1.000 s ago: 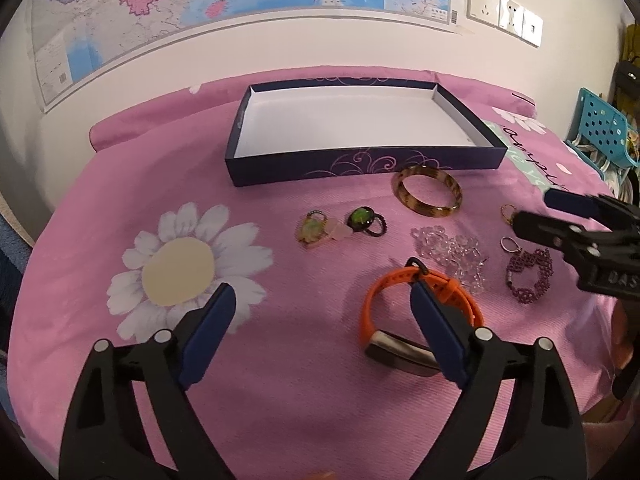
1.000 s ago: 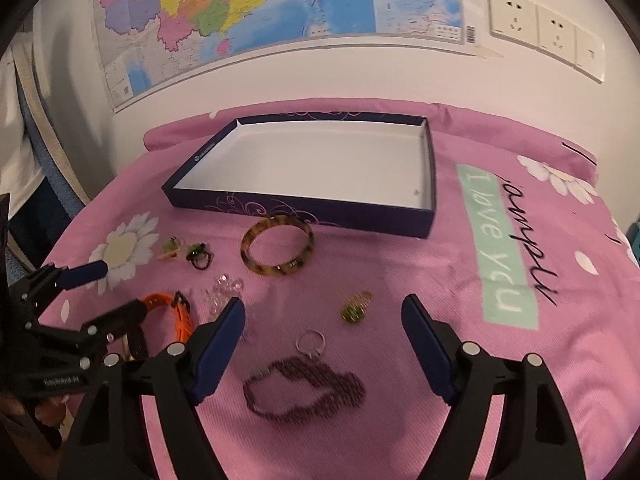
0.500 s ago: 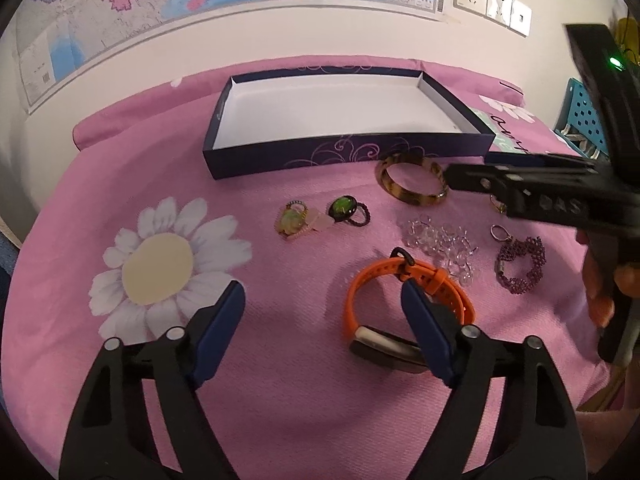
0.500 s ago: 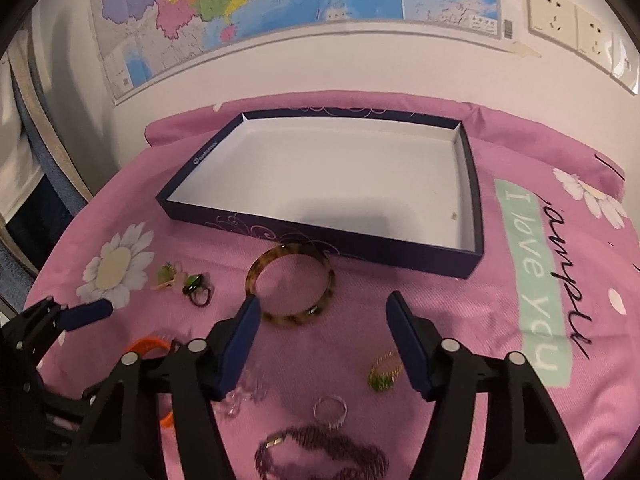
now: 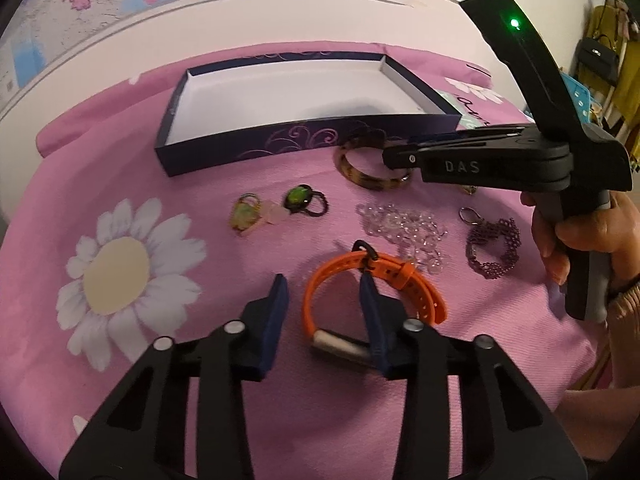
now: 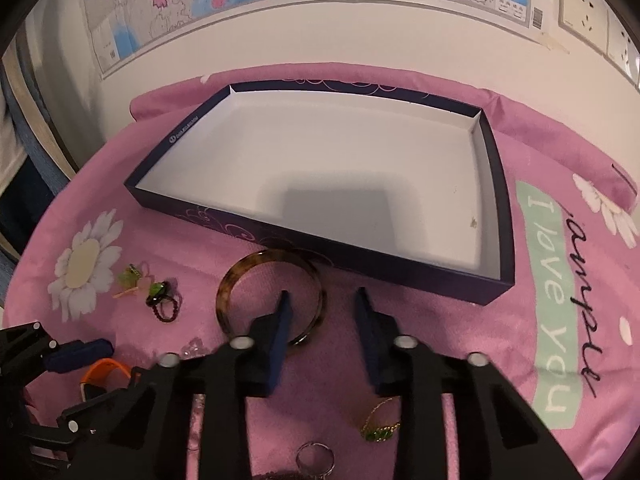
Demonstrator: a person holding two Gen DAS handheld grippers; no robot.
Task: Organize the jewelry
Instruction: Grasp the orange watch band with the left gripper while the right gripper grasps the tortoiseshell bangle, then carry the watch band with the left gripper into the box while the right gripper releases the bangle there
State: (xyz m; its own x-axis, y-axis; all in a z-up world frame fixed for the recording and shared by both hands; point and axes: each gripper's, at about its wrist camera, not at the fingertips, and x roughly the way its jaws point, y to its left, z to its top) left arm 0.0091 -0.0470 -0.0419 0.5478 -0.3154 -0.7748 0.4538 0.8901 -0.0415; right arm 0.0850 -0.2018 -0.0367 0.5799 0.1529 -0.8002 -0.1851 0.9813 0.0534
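Jewelry is spread at frame centre; the box (image 6: 320, 184) sits empty above. Both claws have narrowed: the left claw (image 5: 323, 312) straddles the orange band (image 5: 340, 276), the right claw (image 6: 322, 316) the tortoiseshell bangle (image 6: 240, 276), apparently neither gripped yet.

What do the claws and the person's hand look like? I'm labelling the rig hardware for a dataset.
Both claws are black plastic frames with dark blue finger pads and silver rivets: left claw, right claw. Seen from the left wrist view, the right claw's body bears raised letters "DAS", a grey pistol handle and a lit green LED. The bare right hand shows a pinkish knit cuff.
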